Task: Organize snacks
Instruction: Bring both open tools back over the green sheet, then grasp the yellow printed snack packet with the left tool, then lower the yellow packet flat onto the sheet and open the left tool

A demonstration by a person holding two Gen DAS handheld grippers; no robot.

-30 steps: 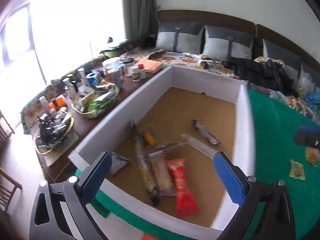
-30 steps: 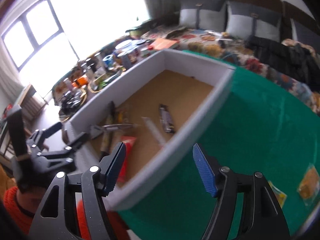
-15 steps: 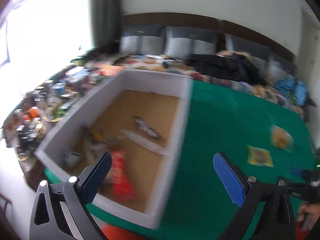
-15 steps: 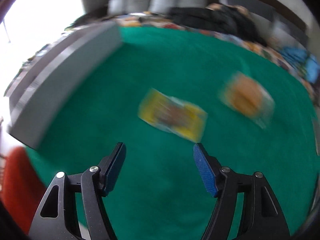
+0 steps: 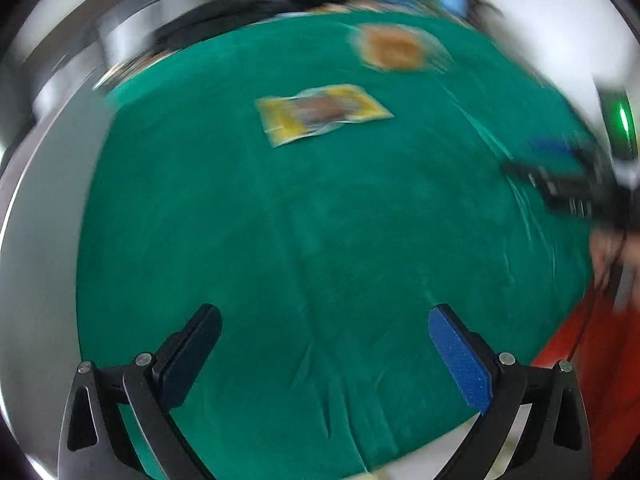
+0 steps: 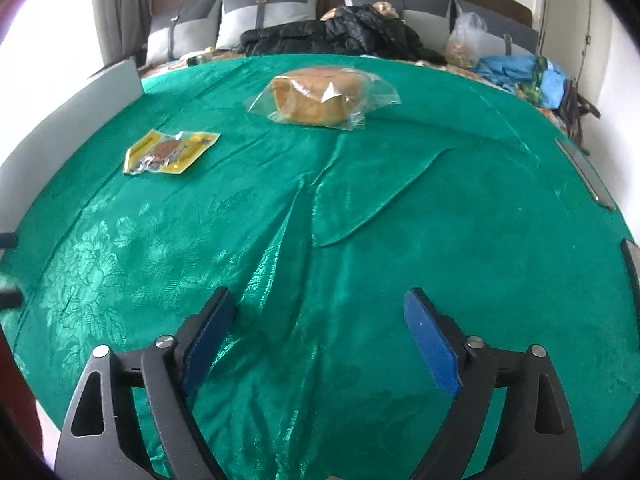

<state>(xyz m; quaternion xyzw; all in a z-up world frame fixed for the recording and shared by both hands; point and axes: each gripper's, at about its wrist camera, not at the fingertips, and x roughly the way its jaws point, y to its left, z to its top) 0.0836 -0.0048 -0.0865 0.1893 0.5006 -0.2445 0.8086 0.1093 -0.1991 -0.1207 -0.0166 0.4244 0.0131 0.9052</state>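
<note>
A flat yellow snack packet [image 6: 170, 151] lies on the green cloth [image 6: 360, 208], far left in the right wrist view. Beyond it sits a clear bag holding a bread roll [image 6: 320, 96]. My right gripper [image 6: 316, 328] hangs over bare cloth well short of both, its jaws opening, nothing between them. In the blurred left wrist view the yellow packet [image 5: 320, 114] and the bread bag [image 5: 394, 48] lie ahead. My left gripper [image 5: 324, 340] is open and empty over the cloth. The right gripper [image 5: 560, 176] shows as a dark blur at that view's right edge.
The white wall of the snack box [image 6: 80, 108] stands along the left edge of the cloth. Behind the cloth are grey cushions [image 6: 264, 12], a black jacket [image 6: 340, 32], a plastic bag [image 6: 466, 36] and blue fabric [image 6: 520, 72]. An orange sleeve [image 5: 600, 360] shows lower right.
Both grippers swung right, away from the white box and its snacks, to face the open cloth with the yellow packet and bread bag. The right jaws stand wider than before.
</note>
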